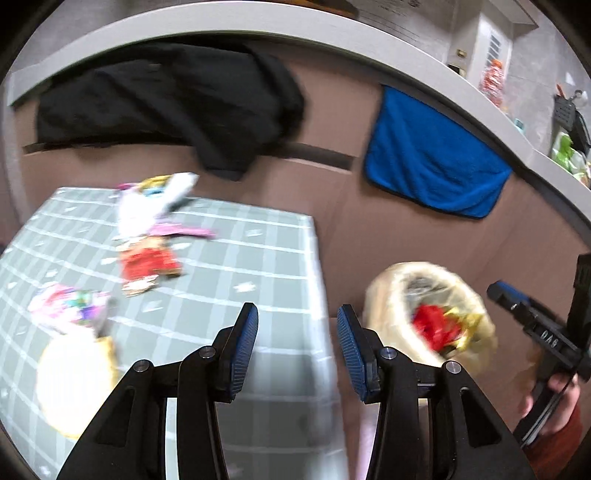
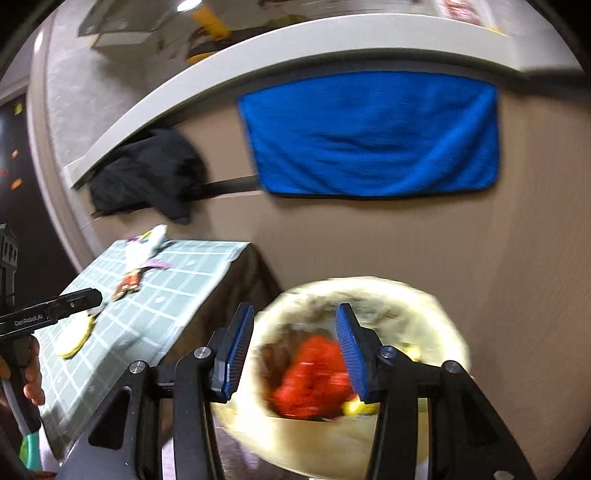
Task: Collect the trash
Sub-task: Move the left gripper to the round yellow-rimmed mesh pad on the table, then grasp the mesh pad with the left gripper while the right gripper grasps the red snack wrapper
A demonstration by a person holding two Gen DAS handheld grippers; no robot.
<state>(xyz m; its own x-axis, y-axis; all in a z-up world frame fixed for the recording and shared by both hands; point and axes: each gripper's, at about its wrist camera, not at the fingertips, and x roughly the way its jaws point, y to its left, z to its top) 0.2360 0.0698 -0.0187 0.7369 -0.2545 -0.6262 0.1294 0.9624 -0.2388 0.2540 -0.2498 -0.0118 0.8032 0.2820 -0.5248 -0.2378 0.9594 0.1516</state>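
Several wrappers lie on the green checked table (image 1: pixel 258 258): a red one (image 1: pixel 147 262), a white and pink one (image 1: pixel 147 210) and a pink one (image 1: pixel 70 306) at the near left. A round bin lined with a yellowish bag (image 1: pixel 391 295) stands right of the table; red trash (image 2: pixel 314 373) lies in it. My left gripper (image 1: pixel 295 347) is open and empty over the table's right edge. My right gripper (image 2: pixel 295 350) is open and empty above the bin (image 2: pixel 424 306). It also shows in the left wrist view (image 1: pixel 524 317).
A pale yellow round object (image 1: pixel 74 380) lies at the table's near left corner. A blue towel (image 1: pixel 432 162) and a black garment (image 1: pixel 166 99) hang on the brown wall under a white counter edge (image 1: pixel 332 26).
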